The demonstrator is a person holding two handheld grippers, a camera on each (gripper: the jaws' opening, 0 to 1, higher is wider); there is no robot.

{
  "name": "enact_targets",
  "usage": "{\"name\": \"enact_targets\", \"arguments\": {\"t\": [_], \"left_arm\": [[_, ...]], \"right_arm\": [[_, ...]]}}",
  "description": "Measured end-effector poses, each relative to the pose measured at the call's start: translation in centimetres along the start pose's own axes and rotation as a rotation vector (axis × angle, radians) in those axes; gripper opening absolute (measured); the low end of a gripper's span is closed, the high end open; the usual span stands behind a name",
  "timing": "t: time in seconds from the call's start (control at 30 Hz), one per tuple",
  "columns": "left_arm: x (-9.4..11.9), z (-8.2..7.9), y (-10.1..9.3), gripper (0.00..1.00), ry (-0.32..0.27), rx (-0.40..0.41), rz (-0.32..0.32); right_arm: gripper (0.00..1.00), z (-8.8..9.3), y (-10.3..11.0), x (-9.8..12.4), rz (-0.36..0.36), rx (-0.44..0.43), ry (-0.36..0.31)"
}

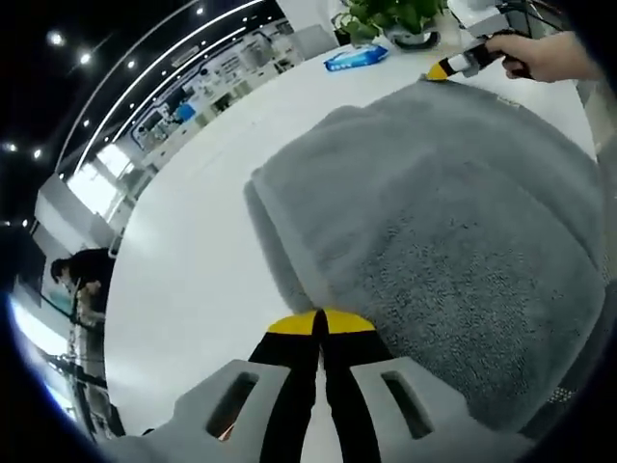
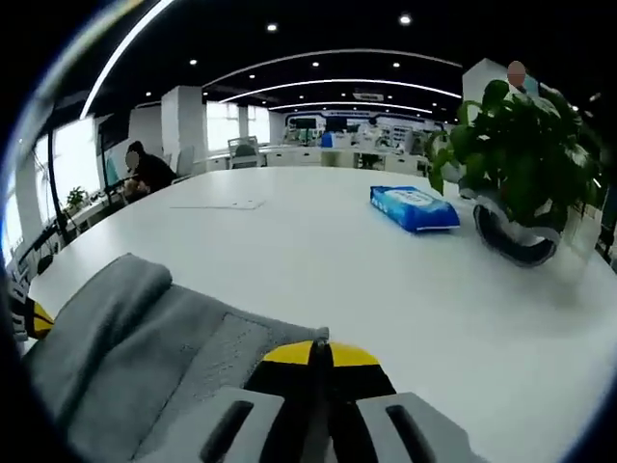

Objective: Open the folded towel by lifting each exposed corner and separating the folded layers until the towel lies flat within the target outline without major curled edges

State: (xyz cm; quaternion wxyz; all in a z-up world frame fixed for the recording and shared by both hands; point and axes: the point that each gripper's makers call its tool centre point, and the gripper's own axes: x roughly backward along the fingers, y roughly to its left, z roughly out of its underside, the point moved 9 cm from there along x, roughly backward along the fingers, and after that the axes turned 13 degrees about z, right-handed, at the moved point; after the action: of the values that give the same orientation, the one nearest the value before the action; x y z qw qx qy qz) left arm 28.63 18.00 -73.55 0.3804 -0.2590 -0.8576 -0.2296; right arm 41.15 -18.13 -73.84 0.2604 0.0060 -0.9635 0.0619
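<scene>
A grey towel (image 1: 453, 222) lies spread over the white table (image 1: 202, 251), with a folded layer rolled up along its left edge. My left gripper (image 1: 321, 323) has its yellow-tipped jaws pressed together on the towel's near corner. The right gripper (image 1: 449, 68), held by a hand (image 1: 540, 53), touches the towel's far corner. In the right gripper view the towel (image 2: 145, 357) fills the lower left, and my right gripper (image 2: 318, 353) is shut where the towel's corner ends. The left gripper's yellow tip (image 2: 39, 318) peeks in at the left edge.
A blue pack of wipes (image 2: 415, 208) and a potted plant (image 2: 521, 164) stand on the table (image 2: 318, 251) beyond the towel. The same pack (image 1: 355, 59) and plant (image 1: 390, 17) appear at the top of the left gripper view. A person (image 2: 145, 172) sits far off.
</scene>
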Motion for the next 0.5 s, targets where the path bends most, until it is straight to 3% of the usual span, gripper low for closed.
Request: {"name": "enact_targets", "arguments": {"t": [0.07,0.13,0.2,0.27,0.3,0.37,0.43,0.5], "left_arm": [[0.0,0.0,0.2,0.00,-0.016,-0.009,0.012],[0.0,-0.1,0.4,0.01,-0.035,0.046,0.019],[-0.1,-0.7,0.7,0.05,-0.116,0.113,0.036],[0.0,-1.3,1.0,0.19,-0.209,0.202,0.071],[-0.1,-1.2,1.1,0.24,-0.227,0.247,0.100],[-0.2,-0.8,1.3,0.24,-0.219,0.268,0.115],[-0.4,-0.3,1.4,0.23,-0.208,0.293,0.126],[-0.6,0.2,1.3,0.19,-0.217,0.379,0.166]], "right_arm": [[0.07,-0.9,0.0,1.4,-0.004,0.019,-0.003],[0.06,-1.8,0.1,3.1,-0.038,0.040,-0.043],[0.06,-2.0,0.5,4.7,-0.083,0.062,-0.064],[0.06,-1.2,1.4,6.9,-0.157,0.120,-0.051],[0.06,-0.7,1.6,7.5,-0.173,0.130,-0.031],[0.05,1.3,2.3,8.7,-0.238,0.128,0.040],[0.05,2.7,2.6,9.4,-0.246,0.139,0.091],[0.03,4.0,2.8,9.8,-0.262,0.178,0.126]]}}
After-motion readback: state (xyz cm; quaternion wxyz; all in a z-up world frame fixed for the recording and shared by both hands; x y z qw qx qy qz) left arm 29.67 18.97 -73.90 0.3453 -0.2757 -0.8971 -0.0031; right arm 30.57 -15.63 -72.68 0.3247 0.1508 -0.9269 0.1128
